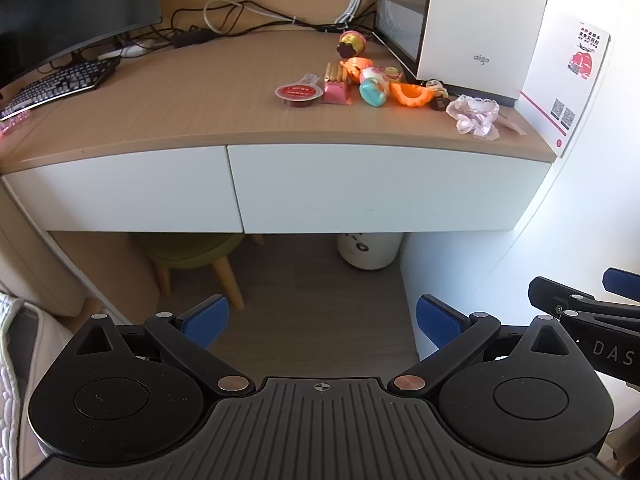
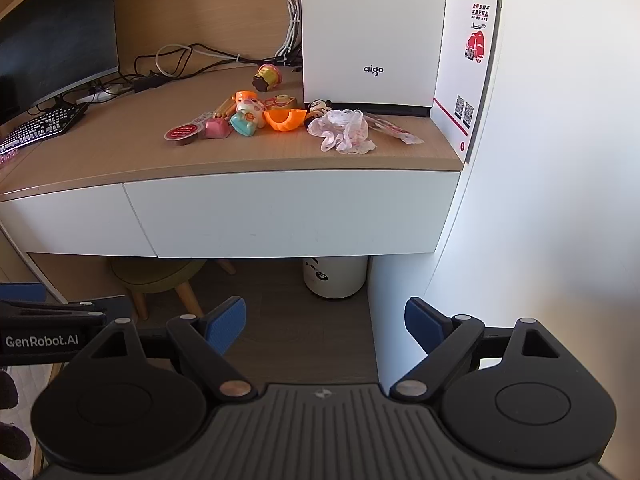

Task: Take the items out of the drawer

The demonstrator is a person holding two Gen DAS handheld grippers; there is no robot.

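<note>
Both tools held back from the desk, low, facing the drawer fronts. Left tool [image 1: 322, 322]: jaws spread wide, nothing between the blue pads [image 1: 206, 322]. Right tool [image 2: 325, 325]: likewise wide apart and empty; its side also shows at the 3 o'clock edge of the left wrist view.

Right drawer [image 2: 296, 212]: white flat front, closed flush under the tabletop [image 2: 120, 152]. Left drawer [image 1: 120, 192] beside it, also closed. No handle can be made out on either front.

Items lie on the tabletop above the right drawer, clustered in front of the white box [image 2: 374, 32] marked "aigo":
- red-lidded sauce cup [image 2: 182, 135] at the 9 o'clock end of the cluster
- pink toy [image 2: 217, 128] touching it on the 3 o'clock side
- teal toy [image 2: 243, 124] next along
- orange half shell [image 2: 285, 119], hollow side up
- pale pink lacy cloth [image 2: 344, 130] at the 3 o'clock end, near the tabletop edge
- small round toy [image 2: 267, 76] apart, toward 12 o'clock

Card with red print [image 2: 470, 68] stands against the wall at 3 o'clock of the box. Monitor [image 2: 56, 36], keyboard [image 2: 44, 126] and cables [image 2: 180, 60] toward 9–10 o'clock. Under the desk: green stool [image 2: 158, 276] and white bin [image 2: 335, 276] on the floor
</note>
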